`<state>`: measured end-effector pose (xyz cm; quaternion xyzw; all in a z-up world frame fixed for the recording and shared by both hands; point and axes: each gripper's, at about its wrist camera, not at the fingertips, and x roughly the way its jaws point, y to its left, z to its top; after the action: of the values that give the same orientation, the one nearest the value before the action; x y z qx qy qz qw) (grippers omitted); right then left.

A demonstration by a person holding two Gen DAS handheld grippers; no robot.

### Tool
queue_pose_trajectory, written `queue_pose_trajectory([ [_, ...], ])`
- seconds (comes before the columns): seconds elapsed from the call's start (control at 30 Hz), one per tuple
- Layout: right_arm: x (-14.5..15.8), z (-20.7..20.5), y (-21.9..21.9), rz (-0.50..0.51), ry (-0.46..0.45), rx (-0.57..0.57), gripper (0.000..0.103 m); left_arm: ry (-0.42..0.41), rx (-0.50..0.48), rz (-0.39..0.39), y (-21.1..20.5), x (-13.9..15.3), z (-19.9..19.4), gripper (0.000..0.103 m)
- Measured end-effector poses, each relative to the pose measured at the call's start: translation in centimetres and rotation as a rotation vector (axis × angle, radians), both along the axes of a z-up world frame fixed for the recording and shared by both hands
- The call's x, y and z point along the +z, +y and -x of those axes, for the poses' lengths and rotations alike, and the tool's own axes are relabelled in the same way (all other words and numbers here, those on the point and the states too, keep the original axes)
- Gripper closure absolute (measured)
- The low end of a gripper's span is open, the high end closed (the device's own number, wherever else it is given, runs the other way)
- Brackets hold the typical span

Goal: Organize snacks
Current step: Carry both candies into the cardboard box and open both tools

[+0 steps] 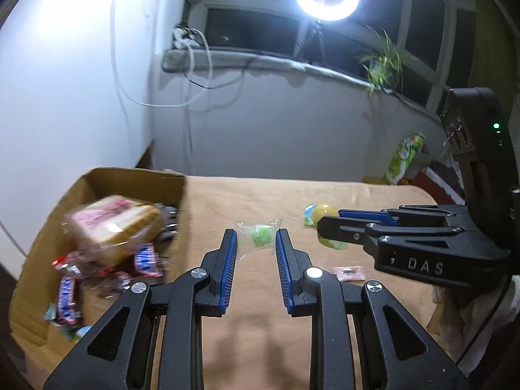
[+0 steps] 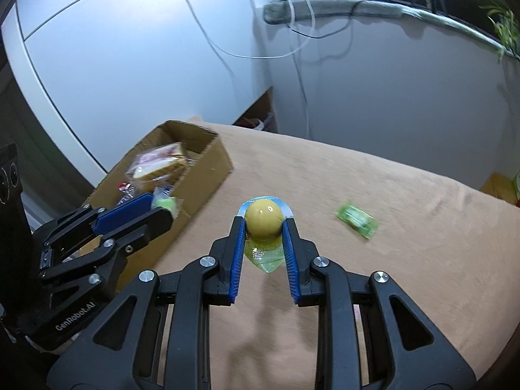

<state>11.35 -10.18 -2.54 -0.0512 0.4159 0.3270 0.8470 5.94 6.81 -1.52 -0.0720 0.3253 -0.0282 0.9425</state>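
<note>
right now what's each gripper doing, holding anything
Left gripper: closed on the green candy in clear wrapper.
Right gripper: closed on the yellow ball-shaped snack.

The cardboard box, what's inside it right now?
The cardboard box holds a wrapped sandwich lying atop Snickers bars and other wrappers; anything beneath them is hidden.

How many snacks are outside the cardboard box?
4: green candy in left gripper, yellow ball in right gripper, pink packet and green packet on the table; more may be hidden.
</note>
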Motion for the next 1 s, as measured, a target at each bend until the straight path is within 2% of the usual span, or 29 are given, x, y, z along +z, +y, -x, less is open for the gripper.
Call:
queue_pose_trajectory([
  [0.23, 1.0, 1.4, 3.2, 0.004, -0.029, 0.055, 0.079, -0.019, 0.054, 0.051, 3.8, -0.1, 1.9, 0.080],
  [0.43, 1.6, 3.3, 6.5, 0.003, -0.053, 0.115, 0.079, -0.063, 0.131, 0.019, 6.8, 0.5, 4.2, 0.080],
  [0.57, 1.3, 4.2, 9.4, 0.005, -0.050, 0.158, 0.079, -0.040, 0.170, 0.075, 9.4, -0.6, 5.1, 0.080],
  [0.8, -0.4, 5.5, 14.2, 0.055, -0.054, 0.222, 0.079, -0.022, 0.206, 0.071, 11.3, -1.7, 6.2, 0.080],
  [1.0, -1.5, 5.2, 15.3, 0.071, -0.040, 0.227, 0.079, -0.027, 0.223, 0.044, 11.8, -1.8, 6.9, 0.080],
])
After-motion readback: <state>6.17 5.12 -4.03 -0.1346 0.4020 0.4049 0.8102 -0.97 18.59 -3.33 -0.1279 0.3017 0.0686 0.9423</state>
